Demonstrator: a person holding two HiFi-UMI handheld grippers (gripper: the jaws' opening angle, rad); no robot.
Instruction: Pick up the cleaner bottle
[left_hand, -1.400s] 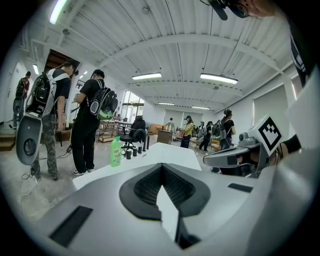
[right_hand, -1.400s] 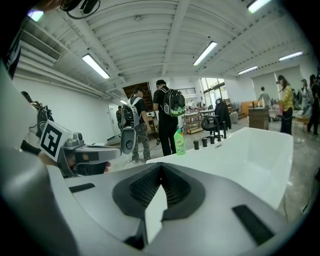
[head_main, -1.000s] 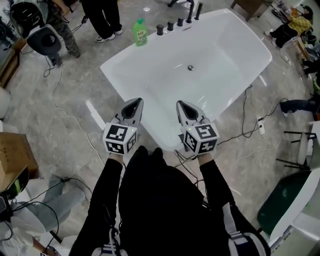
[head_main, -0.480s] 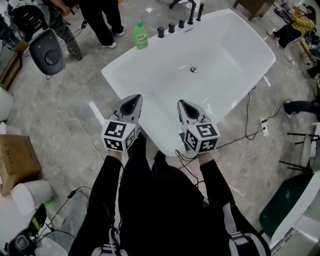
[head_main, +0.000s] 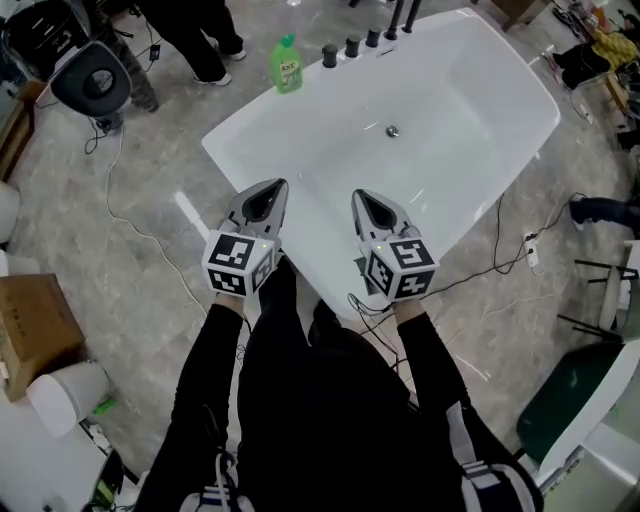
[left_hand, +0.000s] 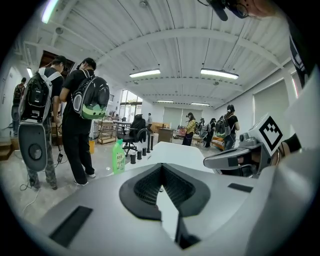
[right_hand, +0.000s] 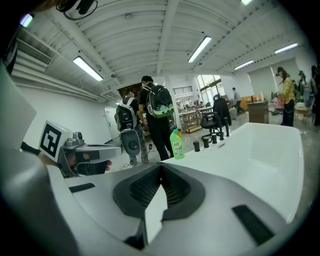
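A green cleaner bottle stands upright on the far left rim of a white bathtub, beside several black tap knobs. The bottle also shows in the left gripper view and in the right gripper view, far ahead of both. My left gripper hovers over the tub's near left rim, its jaws shut with nothing between them. My right gripper hangs over the near end of the tub, also shut and empty. Both point toward the far end of the tub.
Black tap knobs line the tub's far rim. A drain sits in the tub floor. People with backpacks stand near the bottle. Cables trail over the grey floor; a cardboard box lies at the left.
Both grippers have moved forward over the tub's near end. The tub and bottle sit nearer in the head view. The person at upper left has shifted.
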